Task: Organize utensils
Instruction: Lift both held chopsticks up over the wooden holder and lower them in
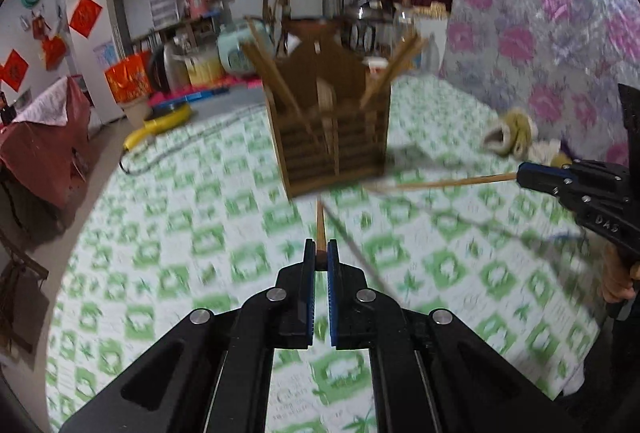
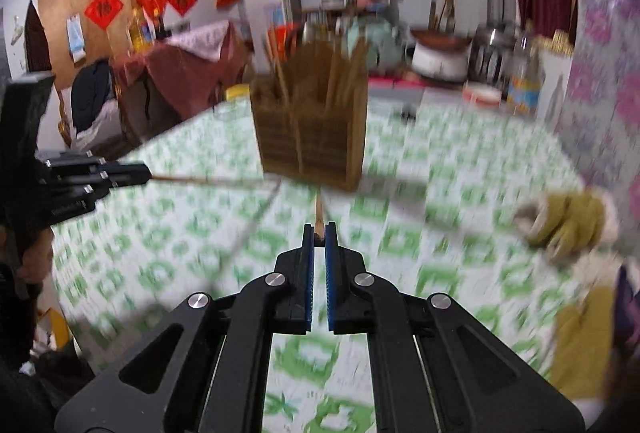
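A brown wooden utensil holder (image 1: 332, 125) stands on the green-and-white checked table (image 1: 180, 253), with several chopsticks leaning out of it. It also shows in the right wrist view (image 2: 312, 137). My left gripper (image 1: 320, 253) is shut on a wooden chopstick (image 1: 320, 223) that points toward the holder's base. My right gripper (image 2: 319, 235) is shut on another chopstick (image 2: 319, 211), also pointing at the holder. Each gripper shows in the other's view, the right gripper (image 1: 520, 175) at the right edge, the left gripper (image 2: 150, 175) at the left edge, each with its chopstick sticking out level.
Yellow-green gloves (image 1: 516, 133) lie on the table at the right, also in the right wrist view (image 2: 564, 225). Pots, jars and a kettle (image 1: 368, 21) crowd the table's far end. A flowered cloth wall (image 1: 540, 13) rises on the right. The table's left edge drops to the floor.
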